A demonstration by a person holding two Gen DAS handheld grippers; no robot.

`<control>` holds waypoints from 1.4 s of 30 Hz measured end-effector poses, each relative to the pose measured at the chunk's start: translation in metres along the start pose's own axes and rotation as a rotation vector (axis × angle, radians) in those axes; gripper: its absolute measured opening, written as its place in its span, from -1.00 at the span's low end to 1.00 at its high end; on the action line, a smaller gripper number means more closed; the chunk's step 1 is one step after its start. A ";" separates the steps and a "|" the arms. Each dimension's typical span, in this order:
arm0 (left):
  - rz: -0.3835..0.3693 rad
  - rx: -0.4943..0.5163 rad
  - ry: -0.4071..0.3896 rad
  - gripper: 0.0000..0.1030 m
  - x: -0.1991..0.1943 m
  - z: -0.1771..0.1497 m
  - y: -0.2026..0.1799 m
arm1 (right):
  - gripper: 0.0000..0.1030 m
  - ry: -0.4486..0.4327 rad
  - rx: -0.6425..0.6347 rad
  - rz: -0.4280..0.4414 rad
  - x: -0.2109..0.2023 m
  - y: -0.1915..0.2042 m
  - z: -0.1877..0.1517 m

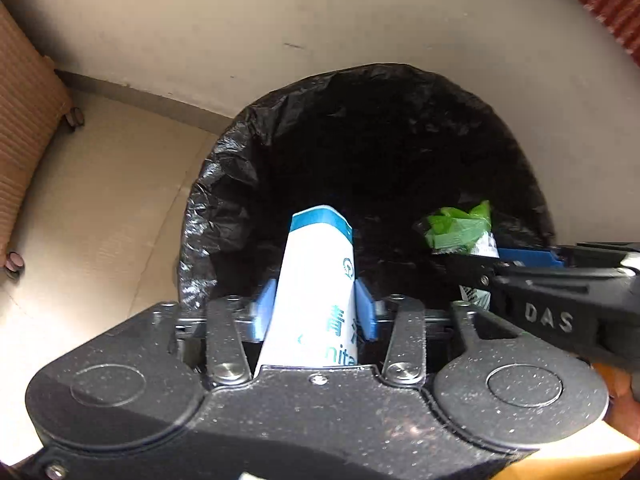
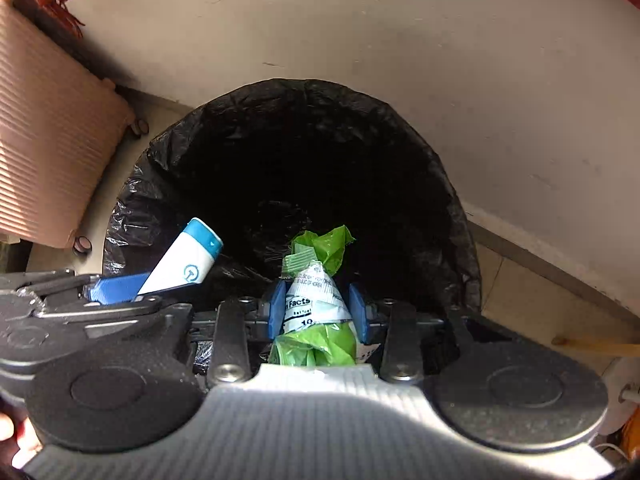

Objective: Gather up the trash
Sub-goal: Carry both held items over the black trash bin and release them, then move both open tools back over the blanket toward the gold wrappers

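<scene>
Left tongs (image 1: 316, 310) first: their blue pads (image 1: 266, 310) sit on either side of a white and blue tube (image 1: 316, 280), but they look backed off from it, not pinching, so I'd call that let go with the tube loose between them. Same deal on the right tongs (image 2: 318, 308). A crumpled green wrapper (image 2: 316, 300) with a printed label stands between the pads, and I can see a sliver of gap on one side. Both point steeply down over a bin lined with a black bag (image 1: 224, 184), which stands on a pale floor (image 1: 100, 208) by the wall (image 1: 320, 20), with a ribbed tan case (image 1: 28, 120) off to the side. So this looks like the drop step. Next move, I reckon: spread wider if anything hangs up, check that both bits fall into the bag, then lift straight out without snagging the liner.
</scene>
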State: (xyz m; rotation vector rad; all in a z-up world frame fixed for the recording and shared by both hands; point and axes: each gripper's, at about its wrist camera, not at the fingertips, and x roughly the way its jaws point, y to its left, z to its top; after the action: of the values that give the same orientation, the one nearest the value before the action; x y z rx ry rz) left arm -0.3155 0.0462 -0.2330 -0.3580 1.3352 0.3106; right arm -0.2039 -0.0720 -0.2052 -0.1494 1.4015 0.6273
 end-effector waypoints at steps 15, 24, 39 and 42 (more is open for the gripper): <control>-0.011 -0.019 0.005 0.42 0.002 0.018 0.008 | 0.36 -0.031 -0.027 -0.035 -0.016 -0.005 0.007; -0.065 0.048 -0.126 0.42 -0.100 0.042 -0.005 | 0.36 -0.180 -0.051 -0.032 -0.098 -0.001 0.009; -0.180 0.218 -0.633 0.86 -0.291 0.148 -0.115 | 0.43 -0.722 0.123 -0.151 -0.324 -0.072 0.065; -0.197 0.267 -0.642 0.86 -0.285 0.175 -0.161 | 0.43 -0.744 0.163 -0.209 -0.331 -0.107 0.090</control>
State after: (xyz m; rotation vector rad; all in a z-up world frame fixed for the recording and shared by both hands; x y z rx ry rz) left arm -0.1526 -0.0294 0.0915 -0.1406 0.6904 0.0650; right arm -0.0850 -0.2261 0.0967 0.0673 0.6981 0.3343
